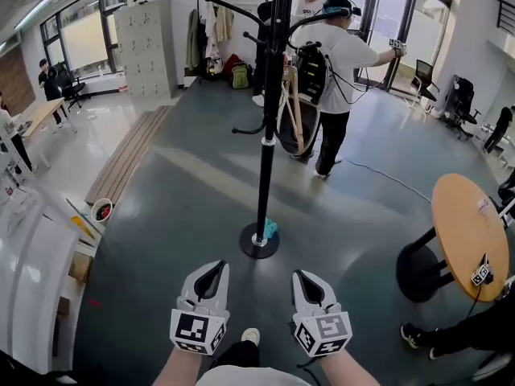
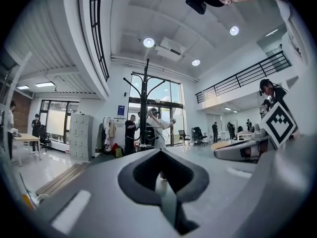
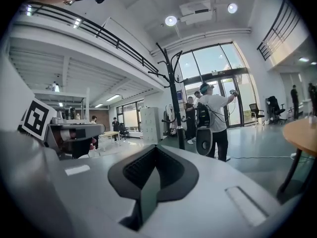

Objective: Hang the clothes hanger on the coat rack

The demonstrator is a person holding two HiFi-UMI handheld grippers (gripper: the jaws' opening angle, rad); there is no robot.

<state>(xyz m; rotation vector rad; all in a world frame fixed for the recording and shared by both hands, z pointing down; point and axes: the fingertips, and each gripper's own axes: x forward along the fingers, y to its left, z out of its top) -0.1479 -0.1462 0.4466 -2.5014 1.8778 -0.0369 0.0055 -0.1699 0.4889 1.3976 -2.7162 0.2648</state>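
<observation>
grey floor point(image 1: 185, 215) lies below both grippers, held low, side by side: left gripper point(image 1: 214, 267) and right gripper point(image 1: 301, 275) each closed on nothing. coat rack point(image 1: 266, 159) stands straight ahead; what looks like the wooden hanger point(image 1: 293, 107) hangs against its pole, a person point(image 1: 338, 63) beyond.

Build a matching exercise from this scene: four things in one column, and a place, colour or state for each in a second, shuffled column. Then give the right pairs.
Column one
1. coat rack
2. round table
3. left tool
4. lockers

Column two
A. wooden top, at the right edge of the head view
B. shut, holding nothing
C. grey, far back on the left, beside the windows
D. black, upright on the floor straight ahead

Pairs: 1-D, 2-A, 3-B, 4-C
</observation>
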